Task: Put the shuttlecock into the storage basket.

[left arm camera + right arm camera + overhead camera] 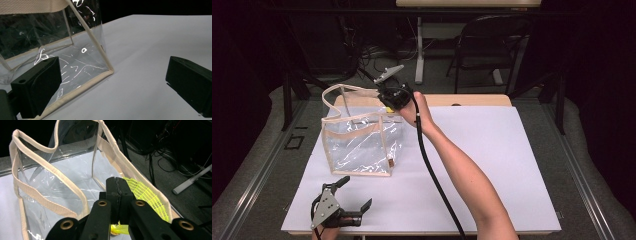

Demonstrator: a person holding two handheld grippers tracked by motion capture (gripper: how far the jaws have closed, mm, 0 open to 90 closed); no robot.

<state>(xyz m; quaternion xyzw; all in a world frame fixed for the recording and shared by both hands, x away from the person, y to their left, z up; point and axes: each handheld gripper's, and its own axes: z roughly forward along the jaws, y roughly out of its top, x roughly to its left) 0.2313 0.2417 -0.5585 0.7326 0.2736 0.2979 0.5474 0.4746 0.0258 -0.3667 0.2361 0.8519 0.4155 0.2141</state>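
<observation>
Plastic, clear and creased, makes up the boxy tote bag with beige fabric trim (362,142) that I see standing upright on the white sheet covering the table (492,165), toward its far left part; its seams, rim and looping handles are all edged in the same cream webbing, and glare streaks run across its walls; through the sides I can see the white surface beneath. My right gripper (393,96) is raised over the bag's far rim, held in the person's right hand (414,112), a black cable (432,175) trailing back along the forearm; in the right gripper view its jaws are pressed together on a piece of bright yellow plastic mesh (146,195), which hangs just outside the bag's trimmed edge, over the open mouth. My left gripper (354,196) sits low at the near left of the sheet, apart from the bag; its jaws stand spread wide with nothing between them, and in the left gripper view the bag's bottom corner (108,71) lies just ahead of them.
</observation>
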